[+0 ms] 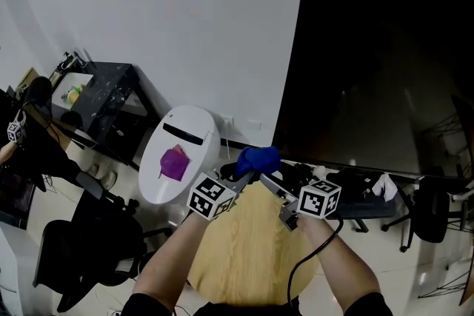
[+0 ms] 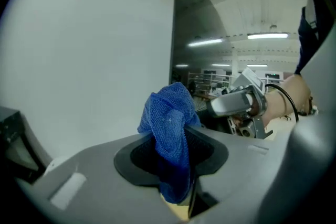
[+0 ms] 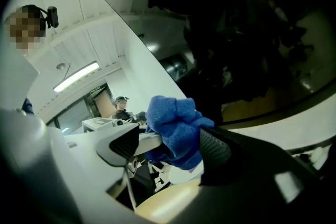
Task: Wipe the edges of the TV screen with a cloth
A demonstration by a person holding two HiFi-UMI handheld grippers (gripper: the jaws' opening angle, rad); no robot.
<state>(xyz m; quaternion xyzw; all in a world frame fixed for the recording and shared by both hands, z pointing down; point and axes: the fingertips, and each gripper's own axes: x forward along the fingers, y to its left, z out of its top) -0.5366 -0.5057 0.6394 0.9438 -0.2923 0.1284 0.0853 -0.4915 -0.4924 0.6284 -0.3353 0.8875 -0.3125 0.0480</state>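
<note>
Head view first: the big black glossy TV screen [image 1: 385, 48] fills everything from 12 to 3 o'clock, with a plain white wall [image 1: 163, 18] taking the rest of the top. The bunched-up blue terry cloth [image 1: 258, 158] sits just below centre, right in front of the screen's lower left corner. The left hand-held gripper [image 1: 238, 172] comes at it from 7 o'clock and the right hand-held gripper [image 1: 270, 181] from 5 o'clock, so the two tips are close together. A round light wooden worktop [image 1: 244, 255] lies under both forearms at 6 o'clock. At 9 o'clock of the cloth there's a white oval plastic shell [image 1: 185, 133] with a purple patch [image 1: 174, 163] on it.

Left gripper view: the left one [image 2: 173, 157] is pinching the cloth [image 2: 170, 128], pads pressed into it, and the fabric pokes up out of the jaws toward 12 o'clock. The right one shows at 3 o'clock, near the cloth.

Right gripper view: the right one [image 3: 169, 147] is spread wide. The cloth [image 3: 176, 131] hangs between its jaws, just beside the black pad at 4 o'clock and clear of the pad at 8 o'clock. The dark screen covers 12 to 3 o'clock.
</note>
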